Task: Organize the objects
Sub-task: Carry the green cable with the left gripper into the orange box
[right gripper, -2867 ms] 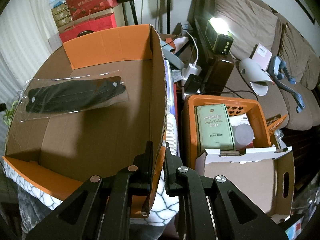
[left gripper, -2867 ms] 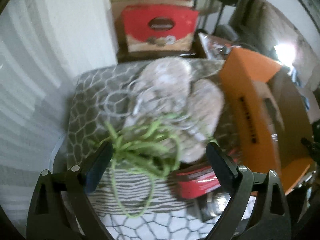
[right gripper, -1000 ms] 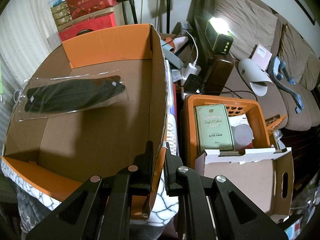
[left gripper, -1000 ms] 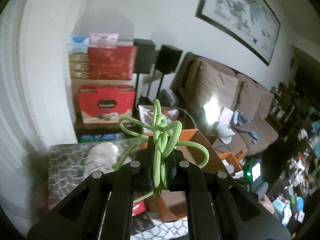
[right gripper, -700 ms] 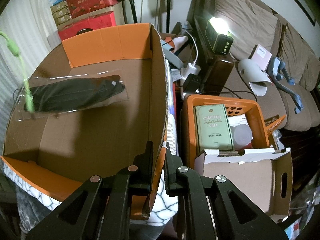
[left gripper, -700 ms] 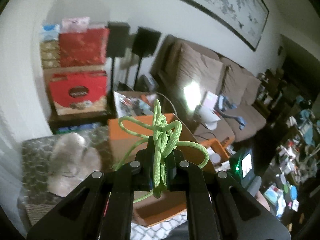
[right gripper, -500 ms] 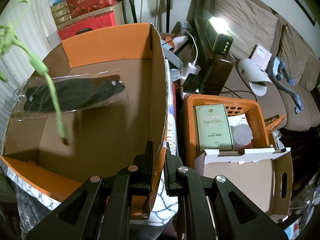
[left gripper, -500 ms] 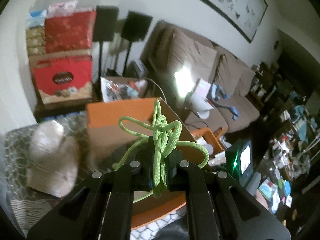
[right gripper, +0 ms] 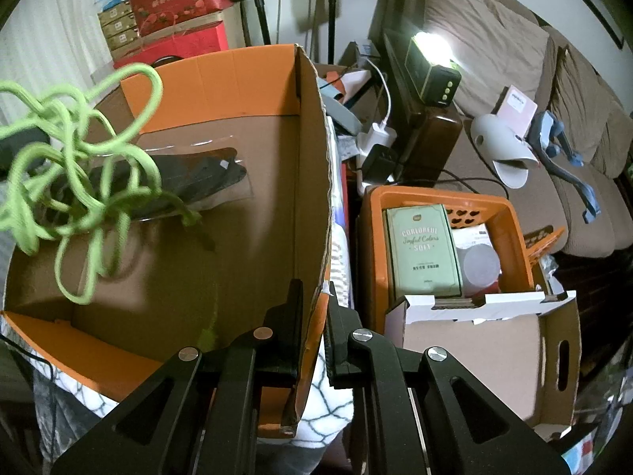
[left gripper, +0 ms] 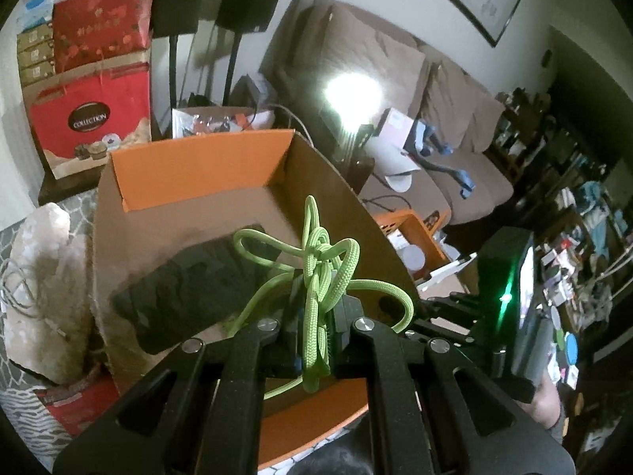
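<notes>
My left gripper (left gripper: 315,326) is shut on a tangled green cord (left gripper: 316,273) and holds it in the air above the open orange cardboard box (left gripper: 198,162). The cord also shows in the right wrist view (right gripper: 79,166), hanging over the box's left half. A black mask in a clear sleeve (right gripper: 190,182) lies on the box floor; it shows in the left wrist view too (left gripper: 186,285). My right gripper (right gripper: 314,308) is shut on the box's right wall (right gripper: 312,182).
A pair of beige slippers (left gripper: 43,285) lies left of the box on a patterned cover. An orange basket (right gripper: 443,249) with a green box and a white cardboard box (right gripper: 474,340) stand right of it. Red gift boxes (left gripper: 91,91), speakers and a sofa are behind.
My left gripper closed on the green cord beside the slippers, lifted it and carried it right over the orange box. My right gripper kept its hold on the box wall.
</notes>
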Demonstrator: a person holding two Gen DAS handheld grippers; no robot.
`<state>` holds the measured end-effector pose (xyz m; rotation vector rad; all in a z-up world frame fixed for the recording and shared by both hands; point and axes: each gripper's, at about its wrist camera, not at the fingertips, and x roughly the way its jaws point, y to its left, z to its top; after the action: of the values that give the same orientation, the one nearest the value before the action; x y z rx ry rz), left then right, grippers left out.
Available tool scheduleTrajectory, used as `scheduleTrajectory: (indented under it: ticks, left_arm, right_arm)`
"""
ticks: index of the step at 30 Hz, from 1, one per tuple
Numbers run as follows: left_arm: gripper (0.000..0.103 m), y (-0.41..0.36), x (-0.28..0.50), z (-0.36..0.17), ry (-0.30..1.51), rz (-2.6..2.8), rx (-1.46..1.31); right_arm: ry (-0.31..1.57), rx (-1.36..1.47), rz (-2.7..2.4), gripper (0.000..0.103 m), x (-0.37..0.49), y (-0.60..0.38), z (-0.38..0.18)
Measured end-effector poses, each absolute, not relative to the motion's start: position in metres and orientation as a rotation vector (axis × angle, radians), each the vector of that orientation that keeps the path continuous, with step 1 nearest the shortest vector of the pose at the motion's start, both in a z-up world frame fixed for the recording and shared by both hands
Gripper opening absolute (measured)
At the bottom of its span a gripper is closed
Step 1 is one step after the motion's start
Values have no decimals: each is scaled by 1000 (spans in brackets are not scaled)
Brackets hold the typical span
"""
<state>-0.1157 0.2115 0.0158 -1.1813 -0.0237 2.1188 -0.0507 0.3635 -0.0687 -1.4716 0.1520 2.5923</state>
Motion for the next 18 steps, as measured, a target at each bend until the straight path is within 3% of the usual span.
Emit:
scheduleTrajectory:
  ticks: [12, 14, 18]
  left_arm:
    - [9, 225, -120, -15, 28, 2112, -1271]
    - [15, 226, -120, -20, 47, 2106, -1294]
    - [48, 228, -115, -22, 107, 2132, -1295]
  right_arm:
    - [152, -1472, 2592, 8, -50, 364, -69]
    - [153, -1472, 2592, 8, -50, 364, -69]
    - [152, -1472, 2592, 8, -51, 363, -69]
